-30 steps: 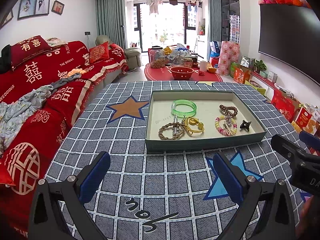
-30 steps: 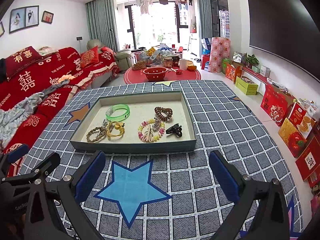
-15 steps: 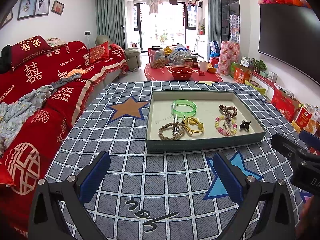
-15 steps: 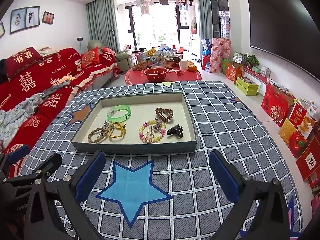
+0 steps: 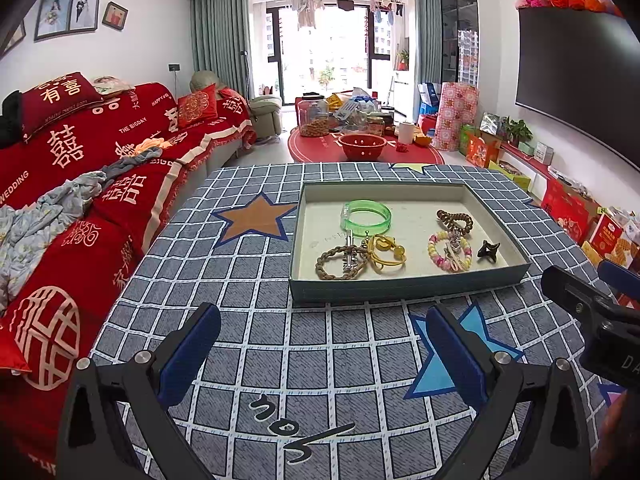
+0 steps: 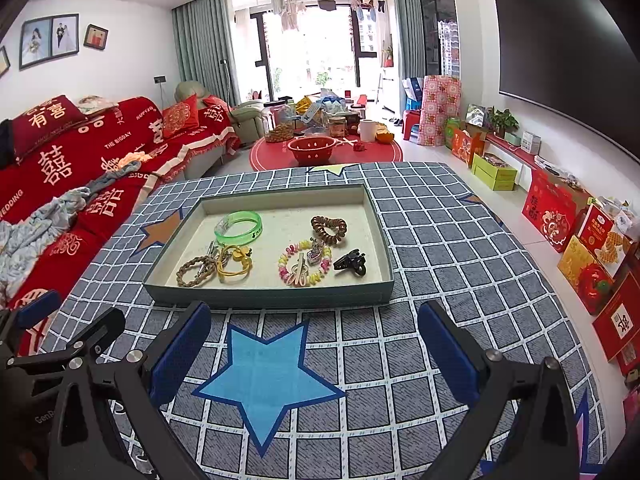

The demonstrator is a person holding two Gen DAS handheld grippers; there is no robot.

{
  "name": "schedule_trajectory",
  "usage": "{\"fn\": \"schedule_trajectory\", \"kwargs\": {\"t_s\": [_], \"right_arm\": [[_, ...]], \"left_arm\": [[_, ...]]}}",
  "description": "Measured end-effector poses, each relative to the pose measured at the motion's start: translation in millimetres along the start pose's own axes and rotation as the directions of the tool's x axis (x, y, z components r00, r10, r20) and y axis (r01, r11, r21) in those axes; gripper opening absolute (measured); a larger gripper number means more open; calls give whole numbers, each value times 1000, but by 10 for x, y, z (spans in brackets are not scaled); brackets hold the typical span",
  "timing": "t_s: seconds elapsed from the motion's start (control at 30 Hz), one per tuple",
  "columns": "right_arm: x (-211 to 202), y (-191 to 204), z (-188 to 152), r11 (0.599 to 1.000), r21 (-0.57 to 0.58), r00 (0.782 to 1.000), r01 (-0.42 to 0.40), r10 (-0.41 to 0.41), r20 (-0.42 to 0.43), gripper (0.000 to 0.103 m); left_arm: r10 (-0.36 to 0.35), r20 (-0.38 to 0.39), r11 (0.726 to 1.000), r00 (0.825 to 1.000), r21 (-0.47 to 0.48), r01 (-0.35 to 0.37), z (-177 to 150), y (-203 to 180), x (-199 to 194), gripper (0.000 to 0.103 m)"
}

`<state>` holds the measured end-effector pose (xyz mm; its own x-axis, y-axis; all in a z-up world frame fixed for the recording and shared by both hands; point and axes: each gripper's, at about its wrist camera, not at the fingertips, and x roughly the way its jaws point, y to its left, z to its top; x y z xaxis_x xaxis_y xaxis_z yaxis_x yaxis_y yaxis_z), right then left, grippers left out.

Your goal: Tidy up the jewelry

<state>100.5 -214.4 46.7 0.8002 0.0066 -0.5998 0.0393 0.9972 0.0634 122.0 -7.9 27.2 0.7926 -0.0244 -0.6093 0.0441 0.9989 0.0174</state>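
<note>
Glossy translucent plastic bangle (image 5: 366,216)

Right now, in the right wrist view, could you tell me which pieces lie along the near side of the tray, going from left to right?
brown braided band → yellow hair tie → pastel bead bracelet → black claw clip, all inside the tray.

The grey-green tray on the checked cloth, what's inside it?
Inside the shallow grey-green cardboard tray: a clear green bangle, a brown braided bracelet, a yellow hair tie, a pastel bead bracelet with clips lying across it, a brown spiral hair tie, a black claw clip. The near wall hides little.
</note>
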Motion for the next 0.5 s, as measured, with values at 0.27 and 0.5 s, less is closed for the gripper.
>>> {"fn": "schedule_trajectory", "kwargs": {"t_s": [0.27,0.5], "right_arm": [[2,-4,-7,1000,2,1000,-1,1,-1,103],[2,-6,-10,1000,2,1000,-1,1,1,103]], "left_arm": [[0,0,1000,1000,0,0,6,-2,-3,103],[-2,-6,1000,1000,-2,2,4,0,-3,103]]}}
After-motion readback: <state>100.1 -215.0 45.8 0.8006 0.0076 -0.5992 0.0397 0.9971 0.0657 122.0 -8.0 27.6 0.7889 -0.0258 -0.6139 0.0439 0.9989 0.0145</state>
